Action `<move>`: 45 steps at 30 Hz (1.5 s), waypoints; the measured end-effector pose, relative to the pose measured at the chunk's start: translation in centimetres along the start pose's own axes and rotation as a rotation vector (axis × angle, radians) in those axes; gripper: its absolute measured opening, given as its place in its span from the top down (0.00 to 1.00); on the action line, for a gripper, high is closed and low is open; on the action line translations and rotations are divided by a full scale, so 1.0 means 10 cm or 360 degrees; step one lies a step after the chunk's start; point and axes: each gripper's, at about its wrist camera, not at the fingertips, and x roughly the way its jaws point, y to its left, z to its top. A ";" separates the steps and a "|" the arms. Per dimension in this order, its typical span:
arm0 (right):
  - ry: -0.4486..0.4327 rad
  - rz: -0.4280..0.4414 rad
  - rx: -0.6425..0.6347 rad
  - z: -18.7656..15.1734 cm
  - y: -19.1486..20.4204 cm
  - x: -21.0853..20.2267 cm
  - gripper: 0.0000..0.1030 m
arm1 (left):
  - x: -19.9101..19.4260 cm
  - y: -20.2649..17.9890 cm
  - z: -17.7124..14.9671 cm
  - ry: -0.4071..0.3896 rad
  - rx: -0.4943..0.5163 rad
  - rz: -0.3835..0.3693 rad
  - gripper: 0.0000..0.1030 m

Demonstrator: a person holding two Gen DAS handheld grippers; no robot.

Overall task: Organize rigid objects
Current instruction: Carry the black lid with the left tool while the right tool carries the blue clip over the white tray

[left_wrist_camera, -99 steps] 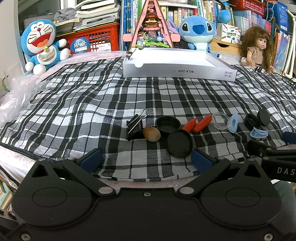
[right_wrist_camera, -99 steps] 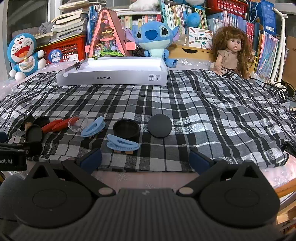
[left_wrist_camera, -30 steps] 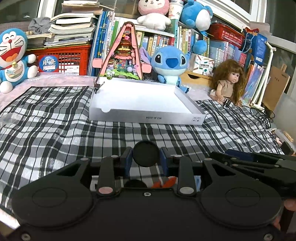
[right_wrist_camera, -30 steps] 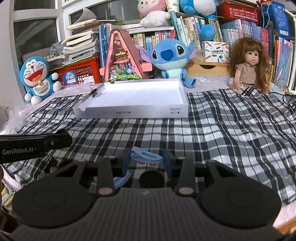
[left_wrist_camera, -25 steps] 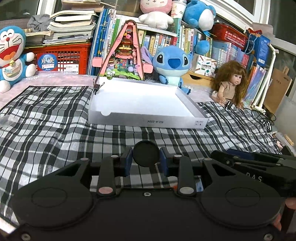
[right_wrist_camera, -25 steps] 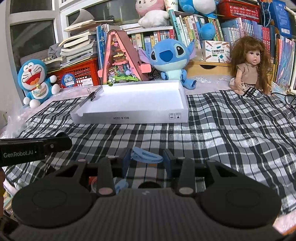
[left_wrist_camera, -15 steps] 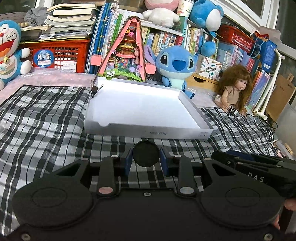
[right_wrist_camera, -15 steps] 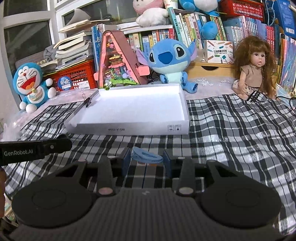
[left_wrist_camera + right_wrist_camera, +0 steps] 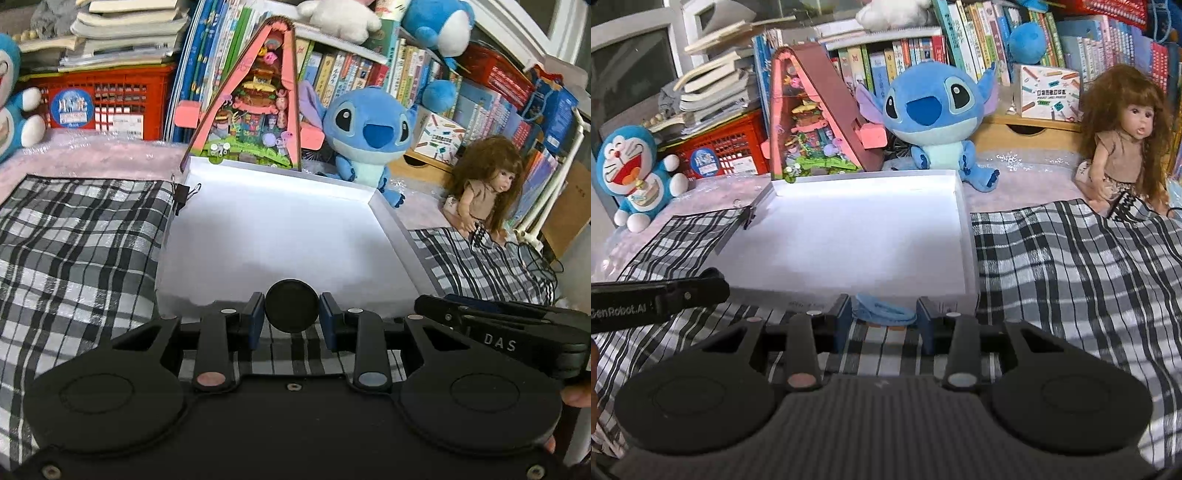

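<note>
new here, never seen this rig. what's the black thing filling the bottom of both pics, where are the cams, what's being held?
There is no robot arm. A person holds one hand-held pair of tongs in each hand, and a fisheye camera on each looks forward along its two fingers. The black bulk at the bottom of each picture is the tool's own body.

In the left wrist view, the left tongs are shut on a black disc. The other tool pokes in at the right edge.

In the right wrist view, the right tongs are shut on a blue clip.

Both point at an open white box that lies on a plaid cloth, with nothing visible inside it. A binder clip sits on its left wall. Behind stand plush toys, a doll, books and a red crate.
</note>
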 end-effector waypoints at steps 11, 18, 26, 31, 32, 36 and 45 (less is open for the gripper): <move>0.0157 -0.0014 0.0037 0.33 -0.01 0.45 0.57 | 0.45 0.05 0.27 0.0117 -0.0045 0.0031 0.71; 0.0207 -0.0055 0.0038 0.36 -0.01 0.69 0.57 | 0.69 0.08 0.26 0.0160 -0.0015 0.0126 0.71; 0.0254 -0.0081 0.0046 0.36 -0.04 0.83 0.57 | 0.87 0.12 0.26 0.0203 0.0016 0.0210 0.71; 0.0284 -0.0084 0.0036 0.33 -0.05 0.90 0.56 | 0.92 0.16 0.25 0.0217 0.0026 0.0234 0.71; 0.0289 -0.0087 0.0033 0.32 -0.05 0.91 0.56 | 0.92 0.17 0.24 0.0219 0.0023 0.0237 0.71; 0.0302 -0.0085 0.0033 0.29 -0.05 0.94 0.55 | 0.95 0.20 0.22 0.0230 0.0015 0.0249 0.71; 0.0303 -0.0096 0.0017 0.27 -0.03 0.96 0.54 | 0.96 0.19 0.20 0.0214 0.0023 0.0257 0.71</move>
